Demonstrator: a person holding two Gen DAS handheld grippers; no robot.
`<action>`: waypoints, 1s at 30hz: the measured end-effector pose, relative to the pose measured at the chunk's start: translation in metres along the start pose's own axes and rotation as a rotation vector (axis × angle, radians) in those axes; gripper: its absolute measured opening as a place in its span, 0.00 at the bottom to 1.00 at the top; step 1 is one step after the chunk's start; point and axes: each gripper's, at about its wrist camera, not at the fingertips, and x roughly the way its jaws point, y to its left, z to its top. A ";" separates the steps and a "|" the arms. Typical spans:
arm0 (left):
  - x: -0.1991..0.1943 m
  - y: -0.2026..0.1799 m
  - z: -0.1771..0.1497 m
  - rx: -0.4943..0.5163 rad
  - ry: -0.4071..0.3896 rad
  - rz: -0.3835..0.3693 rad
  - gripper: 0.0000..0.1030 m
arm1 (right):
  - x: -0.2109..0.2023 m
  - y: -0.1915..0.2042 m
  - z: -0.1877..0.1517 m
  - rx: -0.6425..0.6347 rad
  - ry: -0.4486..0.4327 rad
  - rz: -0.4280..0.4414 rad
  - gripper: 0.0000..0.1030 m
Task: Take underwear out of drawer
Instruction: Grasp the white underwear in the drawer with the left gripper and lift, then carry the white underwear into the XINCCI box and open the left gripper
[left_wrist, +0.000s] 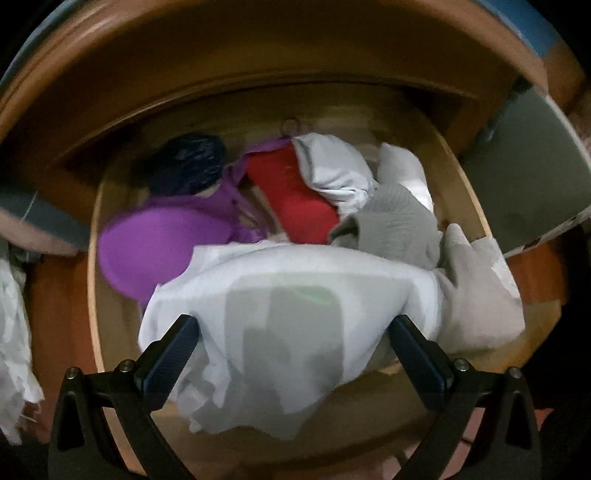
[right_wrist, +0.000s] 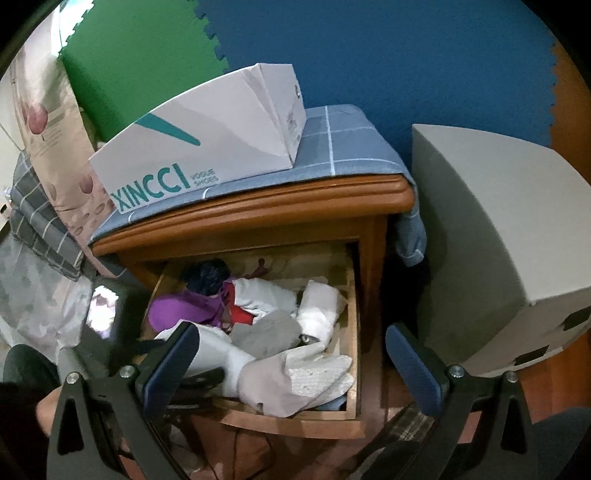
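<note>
drawer: the open wooden bedside drawer (right_wrist: 352, 325) is my landmark here, pulled out and stuffed with soft clothes

target: the white cotton underwear (left_wrist: 291, 314) is bunched at the front of the drawer, draping over its front edge

left claw: my left gripper (left_wrist: 291, 349) hangs right above that white piece, fingers spread wide either side of it, nothing pinched yet

right claw: the right gripper (right_wrist: 291, 360) is also spread and empty, hovering out in front of the drawer, higher up

handling: I reckon it's light, floppy, no stiffness at all, so it'll sag and maybe drag its neighbours; I'd pinch the raised fold in the middle, not a loose hem

neighbours: a purple padded bra (left_wrist: 162, 254) sits to the left in the drawer, a grey knitted sock (left_wrist: 391, 225) just behind the white piece, a red folded garment (left_wrist: 295, 199) further back

room: drawer walls are close on both sides and the cabinet top overhangs the back, so straight up and toward me looks like the open way out
</note>
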 end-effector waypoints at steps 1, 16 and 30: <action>0.004 -0.002 0.002 0.004 0.016 -0.003 0.99 | 0.001 0.000 0.000 0.000 0.003 0.002 1.00; -0.077 0.037 -0.011 -0.091 -0.143 -0.153 0.07 | 0.016 -0.007 -0.003 0.032 0.050 -0.023 1.00; -0.250 0.019 -0.023 -0.021 -0.536 -0.086 0.07 | 0.020 0.021 0.000 -0.128 0.003 -0.114 1.00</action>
